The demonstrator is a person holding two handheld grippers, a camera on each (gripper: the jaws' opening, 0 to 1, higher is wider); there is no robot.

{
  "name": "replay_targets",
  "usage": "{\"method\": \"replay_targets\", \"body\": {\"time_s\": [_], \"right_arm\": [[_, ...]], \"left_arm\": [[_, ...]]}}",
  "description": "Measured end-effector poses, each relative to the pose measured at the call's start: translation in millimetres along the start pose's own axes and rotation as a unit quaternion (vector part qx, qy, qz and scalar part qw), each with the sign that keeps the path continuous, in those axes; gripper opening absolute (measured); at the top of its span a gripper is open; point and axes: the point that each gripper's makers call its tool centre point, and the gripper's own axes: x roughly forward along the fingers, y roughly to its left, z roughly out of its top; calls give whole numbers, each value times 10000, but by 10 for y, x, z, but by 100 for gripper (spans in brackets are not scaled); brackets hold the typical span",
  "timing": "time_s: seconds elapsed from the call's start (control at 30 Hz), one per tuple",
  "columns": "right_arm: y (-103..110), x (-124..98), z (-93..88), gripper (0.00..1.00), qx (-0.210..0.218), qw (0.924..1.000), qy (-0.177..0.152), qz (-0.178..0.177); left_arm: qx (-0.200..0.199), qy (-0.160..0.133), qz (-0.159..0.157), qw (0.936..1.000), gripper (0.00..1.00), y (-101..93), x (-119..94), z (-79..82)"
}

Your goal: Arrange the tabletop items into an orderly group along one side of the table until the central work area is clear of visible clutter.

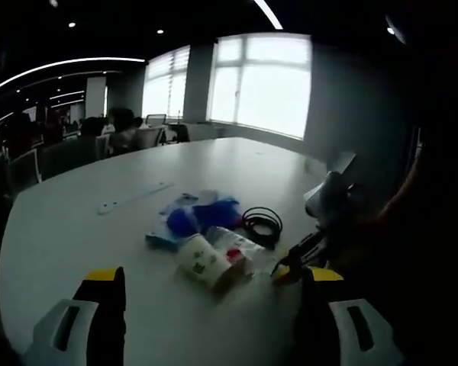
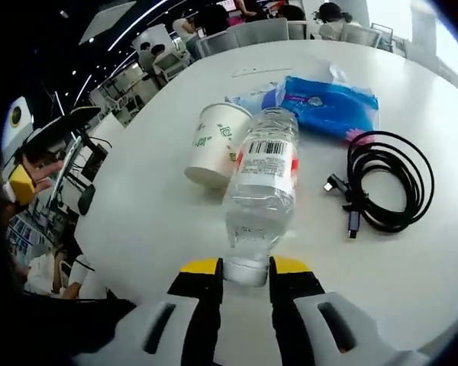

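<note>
Clear plastic bottle lies straight ahead of my right gripper, whose jaws pinch its end to drag it aside, while my left gripper waits spread wide.

No readable words anywhere. Water bottle label carries a barcode, digits under it too small to read, plus red and white patches with no legible brand. Paper cup has green printed marks, not readable as text. Blue packet print is blurred, unreadable.
</note>
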Motion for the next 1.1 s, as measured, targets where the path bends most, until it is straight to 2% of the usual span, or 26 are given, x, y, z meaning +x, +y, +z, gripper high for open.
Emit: {"method": "replay_targets", "body": {"time_s": [0.47, 0.83, 1.1], "right_arm": [[-188, -289, 117, 16, 61, 9997, -204, -121], [-293, -558, 438, 16, -3, 9989, -464, -58], [-343, -722, 693, 15, -365, 9971, -663, -67]], "left_arm": [[121, -74, -129, 9998, 93, -97, 150, 126], [238, -110, -166, 9995, 93, -125, 233, 229], [276, -115, -148, 9994, 92, -172, 255, 254]]}}
